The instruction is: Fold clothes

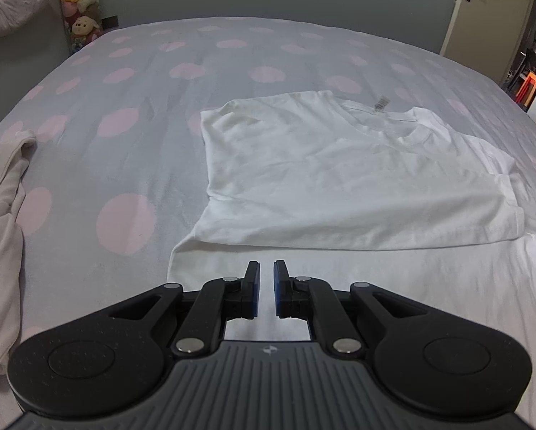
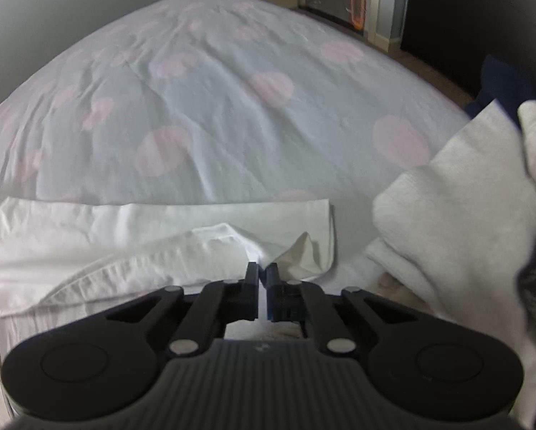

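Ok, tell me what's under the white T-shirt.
The white T-shirt lies on the grey bedsheet with pink dots, its top part folded down over its own lower layer. Whatever sits beneath the cloth is covered. The left gripper hovers above the hem.

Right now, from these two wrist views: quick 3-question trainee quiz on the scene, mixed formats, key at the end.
1. True or false: the white T-shirt lies on the polka-dot bed sheet with its upper part already folded over.
2. Multiple choice: the left tongs are
A) clamped on a sleeve
B) slightly apart, holding nothing, above the shirt's lower part
C) resting on the beige garment
3. Fill in: in the right wrist view, the right tongs are nearly closed at a raised fold of the ____ cloth.

Key: 1 true; 2 B; 3 white
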The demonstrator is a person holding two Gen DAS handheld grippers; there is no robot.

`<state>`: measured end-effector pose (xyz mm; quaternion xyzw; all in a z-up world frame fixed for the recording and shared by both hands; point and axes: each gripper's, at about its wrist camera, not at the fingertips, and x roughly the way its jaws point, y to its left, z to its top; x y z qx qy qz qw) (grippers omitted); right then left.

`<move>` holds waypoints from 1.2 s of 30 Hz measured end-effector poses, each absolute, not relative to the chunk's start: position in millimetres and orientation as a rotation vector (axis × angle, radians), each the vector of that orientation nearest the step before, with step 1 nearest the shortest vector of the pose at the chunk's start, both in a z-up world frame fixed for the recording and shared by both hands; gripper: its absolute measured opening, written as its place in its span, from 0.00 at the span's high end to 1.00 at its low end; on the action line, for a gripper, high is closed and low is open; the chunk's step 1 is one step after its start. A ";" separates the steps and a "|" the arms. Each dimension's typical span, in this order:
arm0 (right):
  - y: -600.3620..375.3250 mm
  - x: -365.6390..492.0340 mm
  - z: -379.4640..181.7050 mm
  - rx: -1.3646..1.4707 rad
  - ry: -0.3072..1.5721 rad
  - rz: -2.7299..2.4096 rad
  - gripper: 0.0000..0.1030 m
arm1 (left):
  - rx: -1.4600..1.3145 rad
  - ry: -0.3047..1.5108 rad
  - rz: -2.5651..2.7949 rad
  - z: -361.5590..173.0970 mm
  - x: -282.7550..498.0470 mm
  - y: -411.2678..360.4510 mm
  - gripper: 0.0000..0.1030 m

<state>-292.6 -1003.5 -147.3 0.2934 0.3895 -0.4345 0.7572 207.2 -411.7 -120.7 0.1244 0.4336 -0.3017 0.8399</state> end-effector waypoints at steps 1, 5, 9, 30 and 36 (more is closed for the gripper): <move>-1001.5 -295.8 -142.1 0.624 0.841 -0.950 0.96 | 0.268 0.913 -0.640 -118.5 205.0 -411.1 0.95; -992.4 -309.1 -116.3 0.569 0.811 -0.957 0.96 | 0.238 0.915 -0.632 -110.8 201.9 -402.9 0.95; -983.4 -316.9 -97.5 0.502 0.828 -0.930 0.96 | 0.180 0.920 -0.625 -104.4 198.7 -392.1 0.95; -1021.0 -305.6 -136.6 0.638 0.845 -0.995 0.73 | 0.153 0.951 -0.587 -104.4 179.0 -376.7 0.95; -1036.6 -286.0 -151.0 0.596 0.874 -1.036 0.59 | 0.207 0.952 -0.569 -111.5 179.5 -385.6 0.87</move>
